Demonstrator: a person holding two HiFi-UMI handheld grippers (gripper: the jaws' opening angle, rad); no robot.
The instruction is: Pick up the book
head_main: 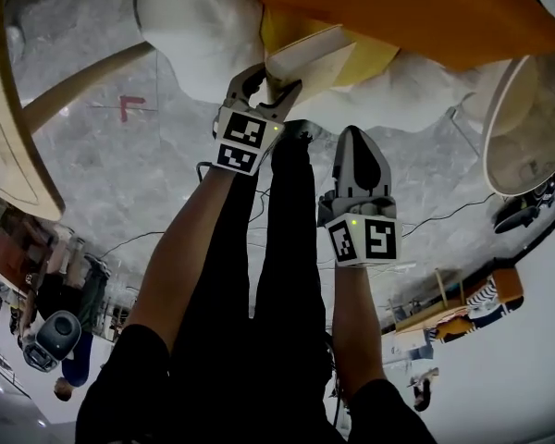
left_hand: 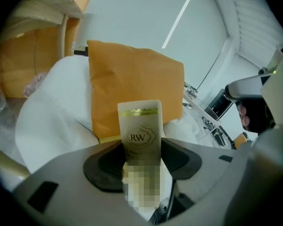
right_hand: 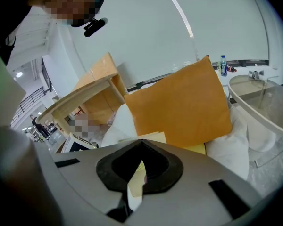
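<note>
Nearest the camera, the right gripper (head_main: 358,139) hangs beside the person's dark trouser leg (head_main: 287,276) with its 2 jaws pressed together and nothing between them. Just ahead and to its left, the left gripper (head_main: 266,87) has its 2 jaws pinching the book (left_hand: 139,128), a pale cream volume with a gold band and "RW" on its cover, held upright. Beyond the book an orange cushion (left_hand: 132,76) leans against white bedding (left_hand: 52,112).
</note>
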